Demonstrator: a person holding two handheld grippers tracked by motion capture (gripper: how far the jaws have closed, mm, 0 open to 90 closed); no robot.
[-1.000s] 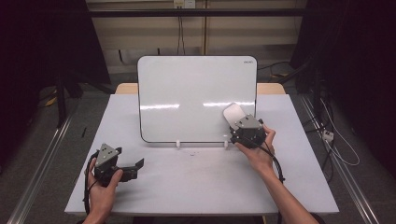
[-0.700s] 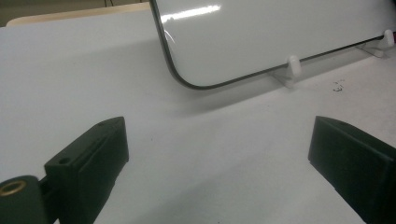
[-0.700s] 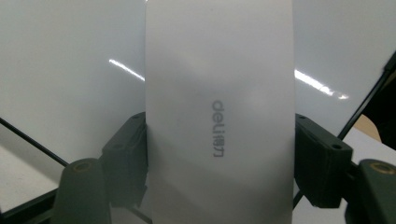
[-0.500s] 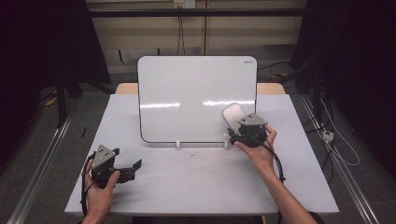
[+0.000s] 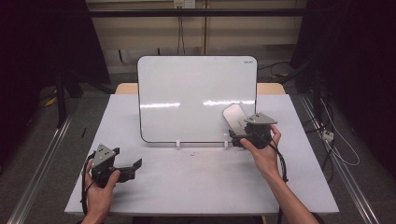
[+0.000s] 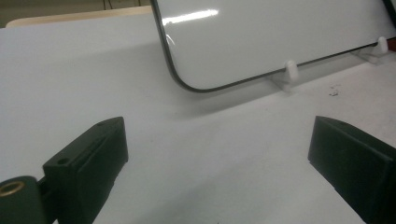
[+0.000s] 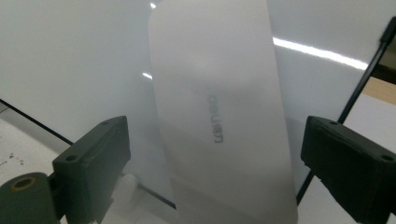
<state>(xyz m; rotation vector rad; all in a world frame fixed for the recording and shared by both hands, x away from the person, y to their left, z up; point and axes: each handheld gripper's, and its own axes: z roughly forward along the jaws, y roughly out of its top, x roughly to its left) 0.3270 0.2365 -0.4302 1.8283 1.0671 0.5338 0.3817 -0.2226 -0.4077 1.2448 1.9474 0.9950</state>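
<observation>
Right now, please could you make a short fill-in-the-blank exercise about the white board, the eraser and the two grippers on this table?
1. The glossy white rectangular board stands ____ on two small white plastic feet.
2. The pale grey oblong eraser rests flat against the ____.
3. The right gripper has its jaws ____, with the eraser between them, untouched.
4. The left gripper hovers low over the ____ table.

Missing words: upright; board; open; white

right gripper (image 7: 210, 163): jaws just opened, standing wide, clear of eraser | eraser (image 7: 219, 107): white, upright between jaws, flat against whiteboard (image 7: 70, 60) | whiteboard's lower edge on white desk (image 7: 18, 144)
</observation>
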